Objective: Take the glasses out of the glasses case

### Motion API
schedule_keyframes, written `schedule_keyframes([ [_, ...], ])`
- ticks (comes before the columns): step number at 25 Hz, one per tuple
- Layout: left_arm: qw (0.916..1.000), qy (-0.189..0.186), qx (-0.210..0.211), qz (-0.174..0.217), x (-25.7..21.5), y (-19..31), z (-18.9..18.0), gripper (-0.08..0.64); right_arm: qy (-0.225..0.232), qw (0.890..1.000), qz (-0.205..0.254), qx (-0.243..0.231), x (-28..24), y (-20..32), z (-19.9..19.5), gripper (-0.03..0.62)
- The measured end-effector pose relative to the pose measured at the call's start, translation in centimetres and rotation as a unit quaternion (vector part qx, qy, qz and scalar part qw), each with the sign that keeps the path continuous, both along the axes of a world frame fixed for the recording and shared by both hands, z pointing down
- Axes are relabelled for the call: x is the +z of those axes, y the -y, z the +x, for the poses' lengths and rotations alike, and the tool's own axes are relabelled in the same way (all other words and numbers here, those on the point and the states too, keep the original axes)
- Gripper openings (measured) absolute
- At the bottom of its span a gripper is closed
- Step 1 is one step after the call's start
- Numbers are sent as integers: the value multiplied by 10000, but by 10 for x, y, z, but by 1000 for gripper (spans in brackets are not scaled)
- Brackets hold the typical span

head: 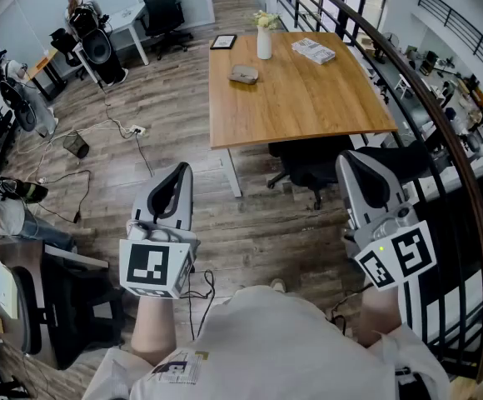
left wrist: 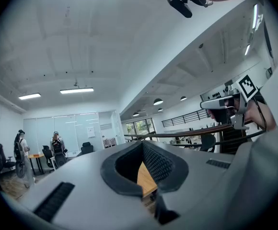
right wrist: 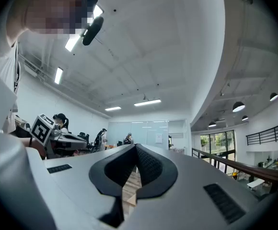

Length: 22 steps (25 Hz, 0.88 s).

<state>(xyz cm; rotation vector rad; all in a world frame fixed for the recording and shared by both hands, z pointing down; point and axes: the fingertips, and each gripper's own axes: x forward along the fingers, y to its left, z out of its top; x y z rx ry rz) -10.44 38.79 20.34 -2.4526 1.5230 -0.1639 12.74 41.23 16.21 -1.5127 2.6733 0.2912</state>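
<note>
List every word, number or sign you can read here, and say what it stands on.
No text reads clearly in any view.
Cubes on the left gripper and the right gripper: black-and-white square markers only, no letters or digits.
Book on the table: cover print too small to read.
Shirt patch: print too blurred to read.
</note>
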Motion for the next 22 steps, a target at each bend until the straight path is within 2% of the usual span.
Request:
schedule_keyframes([
  [4,10000,79,-13,13,0,4,3,17,-26,9999,-29,-113,2,1,1,25],
  [11,9999,102,-93,-42,5,9,11,17,21,9999,-99,2,12,7,20,25],
  [16,9998,141,-118,-59,7,12,26,17,-138,9997,-135,-165,17,9,28,26],
  [19,9998,151,-126,-67,7,15,38,17,133,9998,-103,-138,15,14,40,28],
  [20,9998,150,-134,-72,8,17,42,17,292,9995,-88,-120,14,17,46,51],
  [22,9997,157,-161,-74,10,19,49,17,488,9987,-57,-158,12,20,55,239],
])
